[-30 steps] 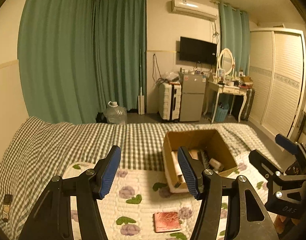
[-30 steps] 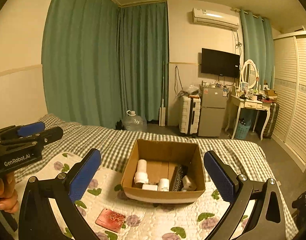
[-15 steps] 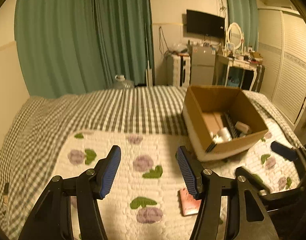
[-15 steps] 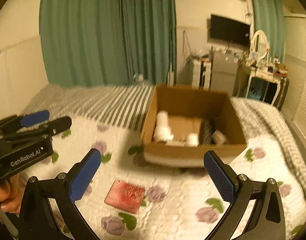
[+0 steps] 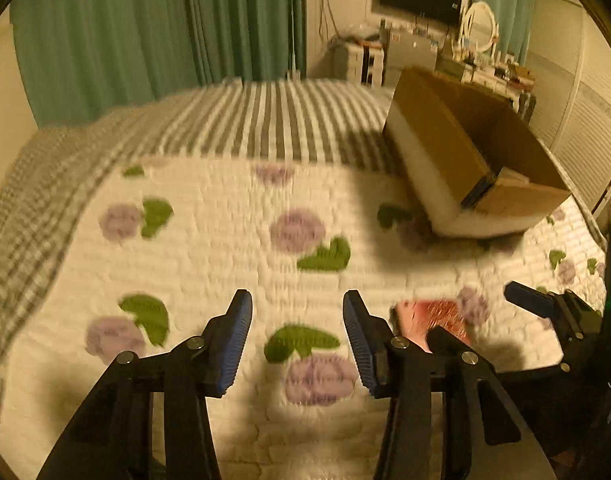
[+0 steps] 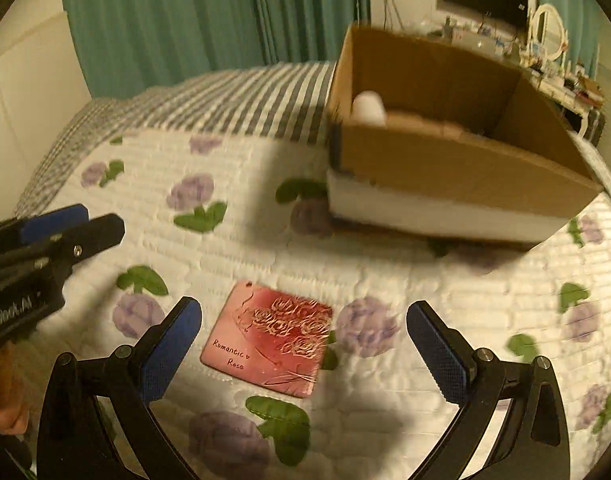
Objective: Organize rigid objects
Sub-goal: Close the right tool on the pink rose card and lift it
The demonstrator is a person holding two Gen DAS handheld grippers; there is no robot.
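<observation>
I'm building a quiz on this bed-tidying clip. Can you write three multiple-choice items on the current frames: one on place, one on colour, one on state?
1. Where does the red card lie?
A. inside the box
B. on the quilt, between the right gripper's fingers as seen from its camera
C. on the floor

2. What colour are the gripper pads?
A. blue
B. orange
C. white

3. What is the cardboard box's state?
A. taped shut
B. flattened
C. open on top, with a white object inside

Answers:
1 B, the card rests flat on the flowered quilt.
2 A, both wrist views show blue pads.
3 C, the interior shows.
</observation>
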